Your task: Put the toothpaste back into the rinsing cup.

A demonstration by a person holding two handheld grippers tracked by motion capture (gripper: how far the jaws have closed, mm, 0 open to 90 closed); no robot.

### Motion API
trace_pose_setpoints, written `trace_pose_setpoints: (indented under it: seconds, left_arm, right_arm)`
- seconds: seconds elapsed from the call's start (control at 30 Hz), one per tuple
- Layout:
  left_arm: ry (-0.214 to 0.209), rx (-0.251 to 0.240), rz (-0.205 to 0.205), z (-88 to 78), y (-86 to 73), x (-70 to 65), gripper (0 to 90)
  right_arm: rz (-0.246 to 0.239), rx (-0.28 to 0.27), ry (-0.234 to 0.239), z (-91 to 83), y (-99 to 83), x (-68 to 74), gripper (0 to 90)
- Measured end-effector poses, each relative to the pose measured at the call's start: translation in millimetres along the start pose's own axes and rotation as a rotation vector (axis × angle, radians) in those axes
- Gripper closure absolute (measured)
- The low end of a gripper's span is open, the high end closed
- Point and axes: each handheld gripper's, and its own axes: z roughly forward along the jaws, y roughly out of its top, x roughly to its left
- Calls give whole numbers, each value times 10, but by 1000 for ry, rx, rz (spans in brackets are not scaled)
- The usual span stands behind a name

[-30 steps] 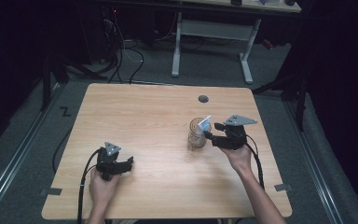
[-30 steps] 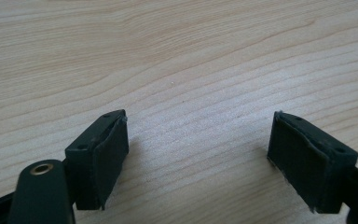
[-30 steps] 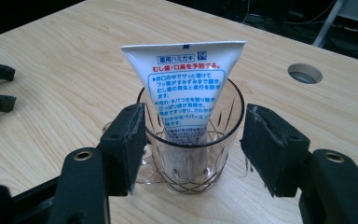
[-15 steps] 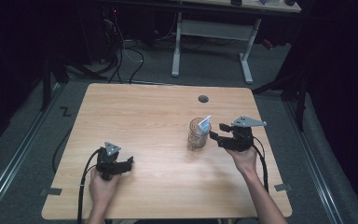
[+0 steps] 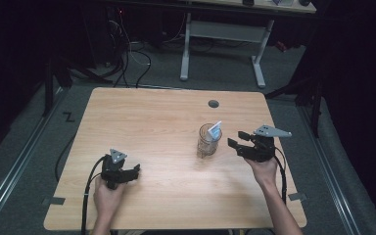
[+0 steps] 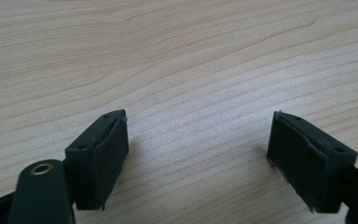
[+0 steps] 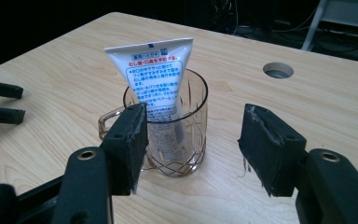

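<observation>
The right gripper (image 5: 239, 139) has drawn back rightward from the clear cut-glass mug (image 5: 208, 142), jaws narrowing slightly yet spread, empty. A white tube (image 7: 156, 79) stands inside; its printed label reads in the right gripper view. The left gripper (image 6: 198, 154), spread, rests near-left on the woodgrain table (image 5: 147, 112).

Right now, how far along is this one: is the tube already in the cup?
Done: the tube stands tilted inside the glass cup. In hand: nothing; the right hand-held gripper is open beside the cup, the left hand-held gripper open over bare table. Left: nothing apparent.
</observation>
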Motion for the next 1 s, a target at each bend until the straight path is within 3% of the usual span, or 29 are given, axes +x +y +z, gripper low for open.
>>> trace_pose_setpoints:
  seconds: [1.0]
  left_arm:
    - [1,0,0,0,0,0,204]
  right_arm:
    - [95,-13,-42,-194,-283,-216,421]
